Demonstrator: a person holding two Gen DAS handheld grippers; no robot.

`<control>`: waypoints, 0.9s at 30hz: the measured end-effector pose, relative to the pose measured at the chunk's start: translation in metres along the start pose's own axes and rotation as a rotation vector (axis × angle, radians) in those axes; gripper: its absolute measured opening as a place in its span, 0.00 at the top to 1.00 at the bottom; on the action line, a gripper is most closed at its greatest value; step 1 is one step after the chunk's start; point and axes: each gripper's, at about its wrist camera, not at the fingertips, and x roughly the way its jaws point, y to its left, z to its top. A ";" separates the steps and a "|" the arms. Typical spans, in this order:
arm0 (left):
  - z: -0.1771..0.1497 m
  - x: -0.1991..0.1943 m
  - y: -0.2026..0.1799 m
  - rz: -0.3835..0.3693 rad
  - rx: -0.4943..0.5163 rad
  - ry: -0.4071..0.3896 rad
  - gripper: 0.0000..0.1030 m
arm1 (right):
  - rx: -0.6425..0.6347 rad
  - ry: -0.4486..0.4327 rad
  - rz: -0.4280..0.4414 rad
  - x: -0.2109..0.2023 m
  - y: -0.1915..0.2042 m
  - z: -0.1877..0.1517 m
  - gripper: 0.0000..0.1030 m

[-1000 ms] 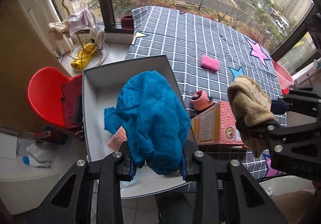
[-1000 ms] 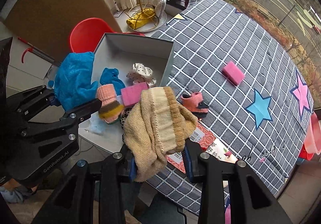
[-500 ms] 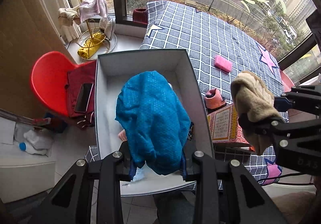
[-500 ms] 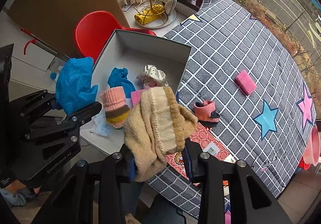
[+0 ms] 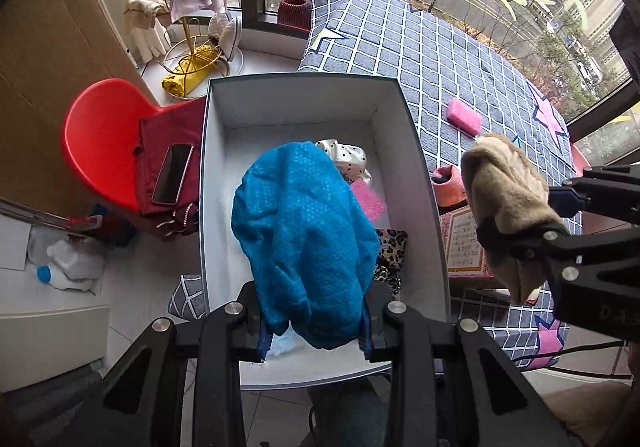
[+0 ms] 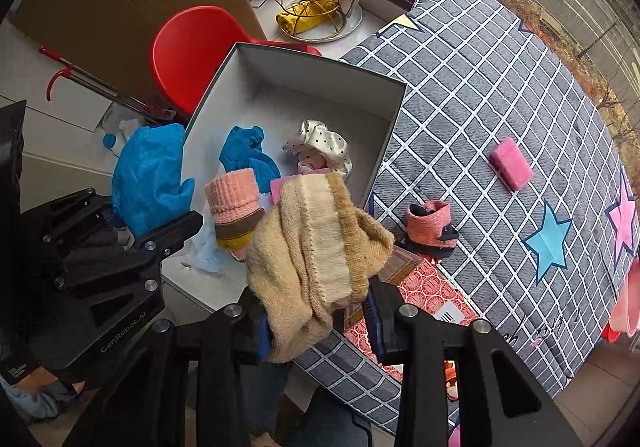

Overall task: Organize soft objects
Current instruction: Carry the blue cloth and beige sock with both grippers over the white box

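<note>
Left gripper pinches a blue cloth, both pads pressed into its bunched lower edge. That cloth hangs in front of the camera, over the open white box. Right gripper is clamped on a beige knit, which bulges up between the fingers and droops over the left one. In the left wrist view the knit shows at the right side, beside the box's right wall and above a red printed carton.

Inside the box lie a polka-dot fabric piece, a smaller blue cloth, a pink sponge, and a leopard-print item. A pink-cuffed sock with brown and yellow bands shows over the box's near part in the right wrist view; whether it rests on the other things cannot be told. The box sits at the edge of a grey checked cover printed with stars.

On the cover, a pink bootie stands near the box's right wall, touching the carton's far edge. Another pink sponge lies well apart from it, farther out on the cover.

Left of the box stands a red chair with a dark red garment and a phone on the seat. A gold wire rack draped with towels stands by the window.
</note>
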 end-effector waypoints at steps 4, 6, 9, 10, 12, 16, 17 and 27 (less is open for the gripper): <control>0.000 0.002 0.001 0.000 -0.001 0.009 0.66 | 0.000 0.011 0.005 0.005 0.000 0.004 0.64; -0.001 0.004 0.003 0.000 -0.004 0.013 0.66 | 0.002 0.016 0.009 0.007 0.001 0.005 0.64; -0.001 0.006 0.005 -0.001 -0.012 0.020 0.66 | 0.002 0.025 0.012 0.011 0.001 0.006 0.64; 0.000 0.007 0.005 0.001 -0.013 0.022 0.66 | 0.001 0.027 0.013 0.012 0.001 0.007 0.64; -0.001 0.008 0.006 0.001 -0.017 0.027 0.66 | 0.000 0.031 0.013 0.014 0.002 0.008 0.64; 0.000 0.012 0.008 0.002 -0.021 0.038 0.66 | 0.001 0.041 0.013 0.018 0.001 0.012 0.64; 0.000 0.013 0.008 0.003 -0.021 0.041 0.66 | 0.004 0.043 0.014 0.019 0.001 0.013 0.64; 0.003 0.021 0.011 0.003 -0.035 0.058 0.66 | 0.011 0.057 0.016 0.027 -0.001 0.023 0.64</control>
